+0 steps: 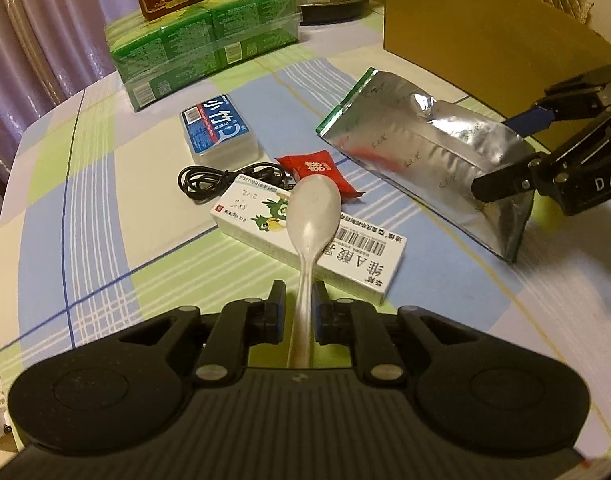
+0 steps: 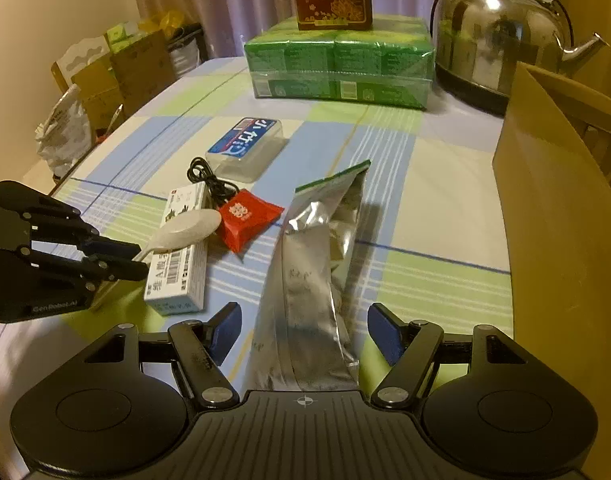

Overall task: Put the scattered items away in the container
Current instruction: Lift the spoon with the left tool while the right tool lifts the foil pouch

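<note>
We list: left gripper (image 1: 298, 300) clamped on white spoon (image 1: 313, 216) above medicine box (image 1: 305, 240); right gripper (image 2: 304, 334) spread wide around silver pouch (image 2: 317, 280); cardboard box (image 2: 565, 240) beside.

The left gripper (image 1: 299, 300) is seen closed, its two black fingers with blue pads (image 1: 280, 312) pressed against the handle of a white spoon (image 1: 311, 216), which is held level and pointing forward. In the right wrist view the same gripper (image 2: 139, 258) is shown reaching in from the left edge, tilted slightly downward. The right gripper (image 2: 303, 330) is held with its fingers spread wide, blue pads (image 2: 385, 334) angled outward on either side of a silver pouch (image 2: 313, 280); whether the pads are touching it cannot be told.
</note>
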A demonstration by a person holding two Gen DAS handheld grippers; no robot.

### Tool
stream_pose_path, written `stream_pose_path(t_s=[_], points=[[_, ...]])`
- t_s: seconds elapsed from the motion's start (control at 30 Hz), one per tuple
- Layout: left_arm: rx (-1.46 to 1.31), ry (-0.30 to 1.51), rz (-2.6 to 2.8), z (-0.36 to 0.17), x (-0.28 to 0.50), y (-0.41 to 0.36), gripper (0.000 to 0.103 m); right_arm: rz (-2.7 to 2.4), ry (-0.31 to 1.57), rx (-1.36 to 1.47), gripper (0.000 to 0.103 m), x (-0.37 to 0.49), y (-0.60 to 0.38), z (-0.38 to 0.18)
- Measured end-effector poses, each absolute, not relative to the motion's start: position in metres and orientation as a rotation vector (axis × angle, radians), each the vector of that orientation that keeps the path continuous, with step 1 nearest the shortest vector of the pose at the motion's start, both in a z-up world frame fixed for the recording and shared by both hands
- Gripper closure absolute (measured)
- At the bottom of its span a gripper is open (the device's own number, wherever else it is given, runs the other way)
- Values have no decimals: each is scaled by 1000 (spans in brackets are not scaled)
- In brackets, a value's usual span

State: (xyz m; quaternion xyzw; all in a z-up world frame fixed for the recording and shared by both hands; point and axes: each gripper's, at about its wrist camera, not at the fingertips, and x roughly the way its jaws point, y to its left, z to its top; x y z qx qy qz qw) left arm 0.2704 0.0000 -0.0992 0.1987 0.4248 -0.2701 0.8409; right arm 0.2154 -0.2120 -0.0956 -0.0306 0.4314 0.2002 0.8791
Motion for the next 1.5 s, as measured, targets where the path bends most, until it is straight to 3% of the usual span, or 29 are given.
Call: stream_pose_path(t_s=[0.1,0.17,0.7,0.77,0.93,1.5], points=[[434,905,-579,-103,273,-2,92,420,898,-58,36,220,-212,-98],[441,908,-587,-104,273,-3,98,420,900,-54,36,224,-212,-100],[395,875,-574,-88,264,0,98,400,964,27,36,262,-206,-115],[391,873,-574,-87,262,0,98,405,977,8,52,264,-202,-118],[390,869,-573,-87,260,-2,98,397,958,-35,68,256,-200,-117],[366,823,-562,-54,239,-3,98,377,869,-32,69,205,-217,-71]])
